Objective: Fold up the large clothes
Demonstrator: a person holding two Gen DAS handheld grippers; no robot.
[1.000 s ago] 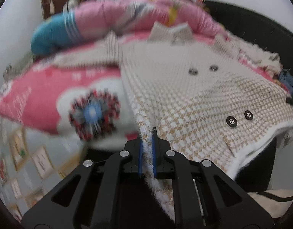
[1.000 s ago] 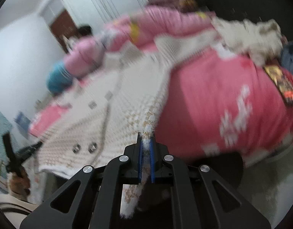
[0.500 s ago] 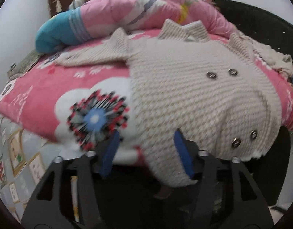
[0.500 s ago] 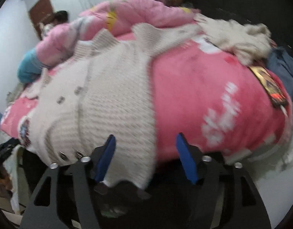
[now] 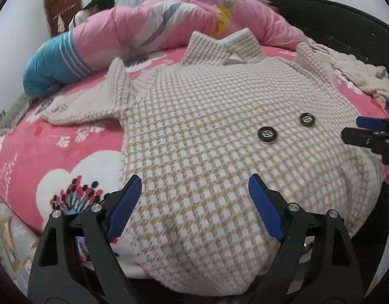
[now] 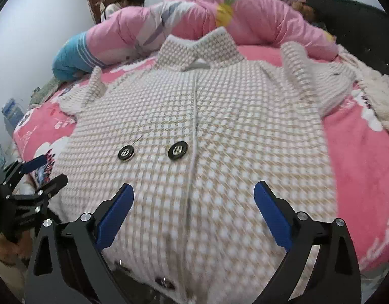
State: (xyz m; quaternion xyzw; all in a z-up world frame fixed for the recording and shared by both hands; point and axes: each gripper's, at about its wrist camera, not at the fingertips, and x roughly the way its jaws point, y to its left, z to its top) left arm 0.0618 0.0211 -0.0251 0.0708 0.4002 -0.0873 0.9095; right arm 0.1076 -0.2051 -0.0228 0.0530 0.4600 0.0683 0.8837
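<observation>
Both grippers, left (image 5: 194, 202) and right (image 6: 194, 210), are hanging empty with jaws just spread wide over the checked coat (image 5: 219, 139), which is lying face up and flat across the pink bed (image 5: 55, 147), seemingly laid out for folding.

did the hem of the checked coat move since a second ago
Yes. The checked coat hem, earlier lifted in both tools, now hangs over the pink bedspread edge.

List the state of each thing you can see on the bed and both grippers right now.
Beige-and-white houndstooth knit coat: spread flat, front up, buttoned, hem over bed edge.
Pink quilted duvet: bunched behind the collar.
Left gripper: open, jaws just opened, holding nothing.
Right gripper: open, jaws just opened, holding nothing.
</observation>
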